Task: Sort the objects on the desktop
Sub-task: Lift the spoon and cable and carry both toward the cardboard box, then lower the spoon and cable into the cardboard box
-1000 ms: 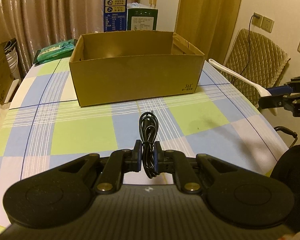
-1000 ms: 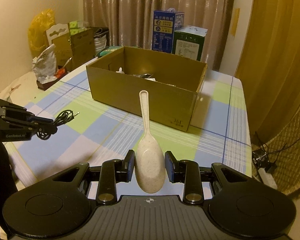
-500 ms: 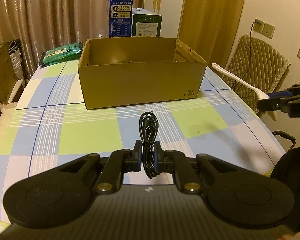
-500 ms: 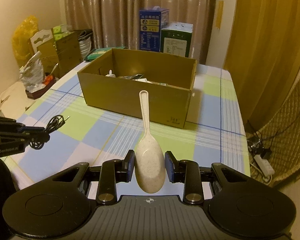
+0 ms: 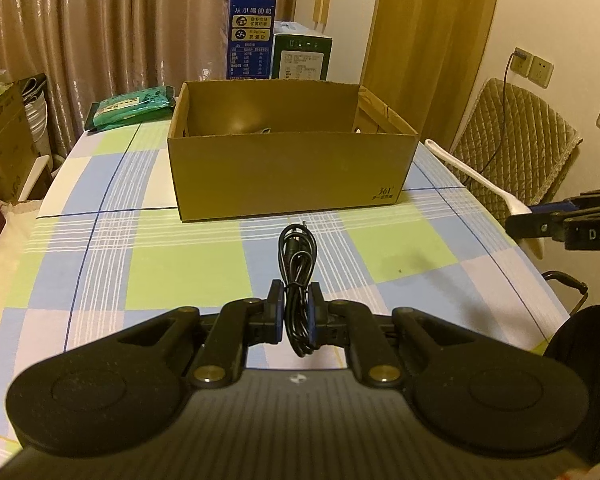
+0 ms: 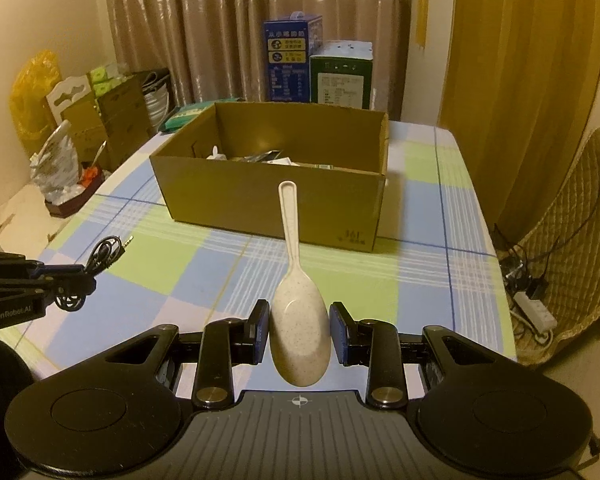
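tongs point(image 6: 299, 326) – speckled cream spoon point(image 6: 298, 312)

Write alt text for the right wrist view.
The right gripper holds a speckled rice spoon by its bowl, handle pointing at an open cardboard box on a checked tablecloth. At left, the left gripper holds a coiled black cable.
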`<control>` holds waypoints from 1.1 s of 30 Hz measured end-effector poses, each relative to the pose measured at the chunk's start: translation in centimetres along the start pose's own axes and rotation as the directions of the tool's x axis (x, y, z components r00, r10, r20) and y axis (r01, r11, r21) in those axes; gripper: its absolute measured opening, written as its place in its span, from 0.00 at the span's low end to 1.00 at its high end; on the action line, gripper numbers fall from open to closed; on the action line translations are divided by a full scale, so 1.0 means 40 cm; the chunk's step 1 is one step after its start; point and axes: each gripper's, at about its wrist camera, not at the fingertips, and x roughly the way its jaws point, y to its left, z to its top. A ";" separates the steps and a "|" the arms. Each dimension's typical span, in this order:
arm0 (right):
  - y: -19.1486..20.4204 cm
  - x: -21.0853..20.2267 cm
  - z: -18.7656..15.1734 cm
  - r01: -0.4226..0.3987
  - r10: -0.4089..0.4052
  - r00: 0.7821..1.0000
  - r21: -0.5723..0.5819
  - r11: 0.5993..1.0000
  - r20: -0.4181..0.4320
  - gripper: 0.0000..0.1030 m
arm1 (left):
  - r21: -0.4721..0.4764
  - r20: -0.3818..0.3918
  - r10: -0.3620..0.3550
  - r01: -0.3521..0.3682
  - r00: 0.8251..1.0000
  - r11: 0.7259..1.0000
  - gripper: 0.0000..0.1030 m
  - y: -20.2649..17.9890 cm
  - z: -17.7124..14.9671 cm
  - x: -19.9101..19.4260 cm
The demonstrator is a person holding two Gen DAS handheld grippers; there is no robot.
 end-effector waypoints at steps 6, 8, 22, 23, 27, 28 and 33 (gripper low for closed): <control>0.013 0.009 0.006 0.000 0.000 1.000 0.014 1.000 0.004 0.28 | -0.004 0.007 -0.008 0.008 1.000 1.000 0.08 0.001 0.015 -0.006; 0.017 0.011 0.012 0.001 -0.002 1.000 0.019 1.000 0.005 0.28 | -0.005 0.010 -0.009 0.009 1.000 1.000 0.08 0.002 0.021 -0.007; 0.025 0.030 0.052 -0.003 0.003 1.000 0.032 0.999 0.015 0.28 | -0.007 0.040 -0.026 0.027 0.999 1.000 0.08 0.007 0.087 0.005; 0.024 0.032 0.055 -0.003 0.002 1.000 0.030 1.000 0.015 0.28 | -0.005 0.043 -0.029 0.030 0.999 1.000 0.08 0.008 0.096 0.008; 0.013 0.045 0.068 0.007 -0.007 1.000 0.025 1.000 0.013 0.28 | 0.010 0.048 -0.035 0.035 0.998 0.999 0.08 0.011 0.131 0.019; 0.009 0.049 0.071 0.010 -0.010 1.000 0.025 1.000 0.011 0.28 | 0.012 0.049 -0.035 0.034 0.998 0.999 0.08 0.013 0.140 0.022; -0.008 0.068 0.089 0.023 -0.023 1.000 0.015 1.000 0.003 0.28 | 0.013 0.046 -0.040 0.039 0.998 0.999 0.08 0.027 0.173 0.044</control>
